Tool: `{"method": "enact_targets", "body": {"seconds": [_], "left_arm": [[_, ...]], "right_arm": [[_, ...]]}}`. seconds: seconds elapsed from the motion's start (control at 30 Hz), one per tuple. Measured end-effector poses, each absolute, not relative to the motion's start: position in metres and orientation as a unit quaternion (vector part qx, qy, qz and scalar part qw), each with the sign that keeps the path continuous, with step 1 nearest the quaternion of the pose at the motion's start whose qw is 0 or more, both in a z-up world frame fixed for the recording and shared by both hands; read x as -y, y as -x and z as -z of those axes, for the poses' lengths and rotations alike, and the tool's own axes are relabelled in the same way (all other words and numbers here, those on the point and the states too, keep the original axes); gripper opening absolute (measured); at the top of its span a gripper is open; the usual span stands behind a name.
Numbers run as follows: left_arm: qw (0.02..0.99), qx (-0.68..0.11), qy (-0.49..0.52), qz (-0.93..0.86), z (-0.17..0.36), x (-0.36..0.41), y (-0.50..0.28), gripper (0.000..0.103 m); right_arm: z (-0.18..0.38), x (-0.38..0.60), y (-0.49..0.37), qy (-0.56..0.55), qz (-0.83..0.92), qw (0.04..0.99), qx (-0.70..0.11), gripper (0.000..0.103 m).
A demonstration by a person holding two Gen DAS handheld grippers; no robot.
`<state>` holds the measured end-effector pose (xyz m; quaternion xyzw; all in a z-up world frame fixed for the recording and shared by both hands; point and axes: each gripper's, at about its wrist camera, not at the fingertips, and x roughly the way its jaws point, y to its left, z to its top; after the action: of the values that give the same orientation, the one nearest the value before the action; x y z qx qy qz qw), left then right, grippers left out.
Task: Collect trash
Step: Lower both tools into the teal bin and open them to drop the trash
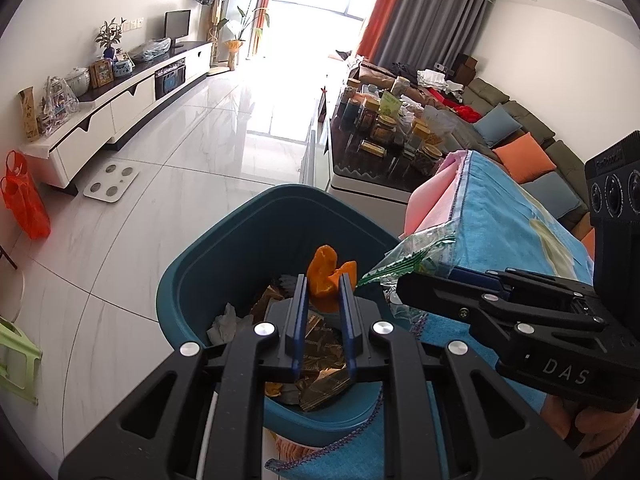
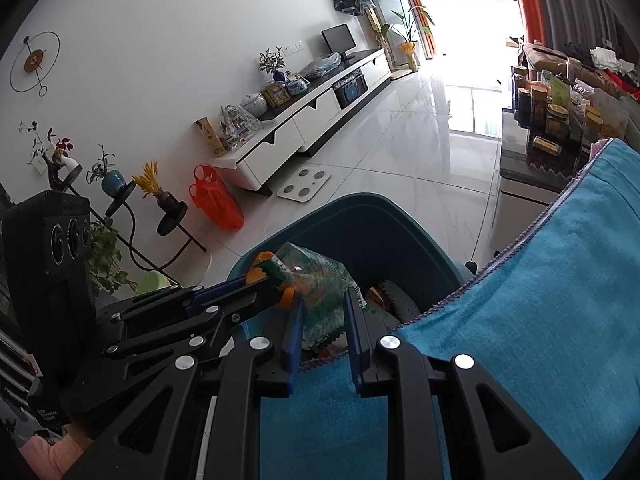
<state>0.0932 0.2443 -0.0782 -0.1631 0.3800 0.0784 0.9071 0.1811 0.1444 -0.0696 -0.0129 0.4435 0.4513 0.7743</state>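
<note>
Left gripper [image 1: 324, 280] fingers clamped on orange peel [image 1: 326, 276], right gripper [image 2: 322, 300] fingers clamped on green wrapper [image 2: 320, 292], both frame-center over teal bin [image 1: 240, 224].

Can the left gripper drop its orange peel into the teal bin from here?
Probably yes: the left gripper holds the orange peel directly above the teal bin, whose top is open.

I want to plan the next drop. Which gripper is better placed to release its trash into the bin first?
Left. The left gripper holds the orange peel over the open blue bin; the right gripper holds its green wrapper at the bin's edge.
</note>
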Motion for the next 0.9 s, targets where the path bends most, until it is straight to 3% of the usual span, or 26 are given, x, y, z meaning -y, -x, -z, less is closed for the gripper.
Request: {"method": "enact_targets", "body": {"seconds": [0.9], "left_arm": [[0.886,-0.411,0.195,-0.095,0.106,-0.263,-0.114,0.017]], "right_arm": [[0.083,-0.171,-0.200,0.013,-0.426,0.762,-0.487,0.027]]}}
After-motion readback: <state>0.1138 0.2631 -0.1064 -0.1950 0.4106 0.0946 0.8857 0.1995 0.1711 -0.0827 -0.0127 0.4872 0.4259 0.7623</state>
